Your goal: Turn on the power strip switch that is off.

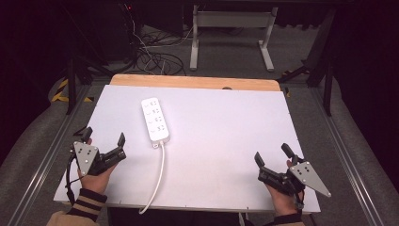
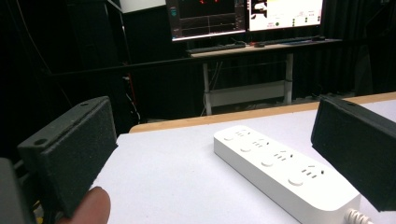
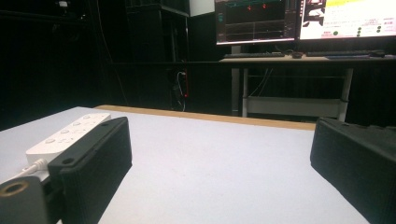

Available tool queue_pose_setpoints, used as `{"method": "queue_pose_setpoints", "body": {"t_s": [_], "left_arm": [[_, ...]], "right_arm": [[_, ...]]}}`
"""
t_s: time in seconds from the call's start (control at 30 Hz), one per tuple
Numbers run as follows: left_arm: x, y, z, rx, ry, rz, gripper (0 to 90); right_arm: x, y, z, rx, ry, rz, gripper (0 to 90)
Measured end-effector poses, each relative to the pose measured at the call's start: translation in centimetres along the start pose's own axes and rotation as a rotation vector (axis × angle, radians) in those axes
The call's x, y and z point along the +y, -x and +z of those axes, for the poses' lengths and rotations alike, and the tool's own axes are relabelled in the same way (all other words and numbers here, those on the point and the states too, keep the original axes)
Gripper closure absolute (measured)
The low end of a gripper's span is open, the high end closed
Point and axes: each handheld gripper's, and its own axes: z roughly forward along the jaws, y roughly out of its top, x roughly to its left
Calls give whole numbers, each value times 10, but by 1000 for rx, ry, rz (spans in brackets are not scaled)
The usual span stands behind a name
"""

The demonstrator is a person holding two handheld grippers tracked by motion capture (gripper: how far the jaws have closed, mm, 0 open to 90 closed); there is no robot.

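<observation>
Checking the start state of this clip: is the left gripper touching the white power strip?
Apart. In the high view, bare white table surface separates the left gripper from the power strip; the open jaws hold nothing.

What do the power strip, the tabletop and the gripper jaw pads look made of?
Power strip: likely moulded plastic, smooth white, faint sheen, rounded edges. Tabletop: matte white sheet, maybe laminate, over a wood-coloured board that shows at the far edge. Jaw pads: black, grainy and dull, probably foam or rubber.

power strip cable (image 1: 157, 181) cut off past table edge
</observation>
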Motion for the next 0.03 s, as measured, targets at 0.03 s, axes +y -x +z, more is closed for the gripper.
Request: {"method": "queue_pose_setpoints", "body": {"t_s": [0.03], "left_arm": [[0,0,0,-1,1,-2,7]], "right_arm": [[0,0,0,-1,2,-1,58]]}}
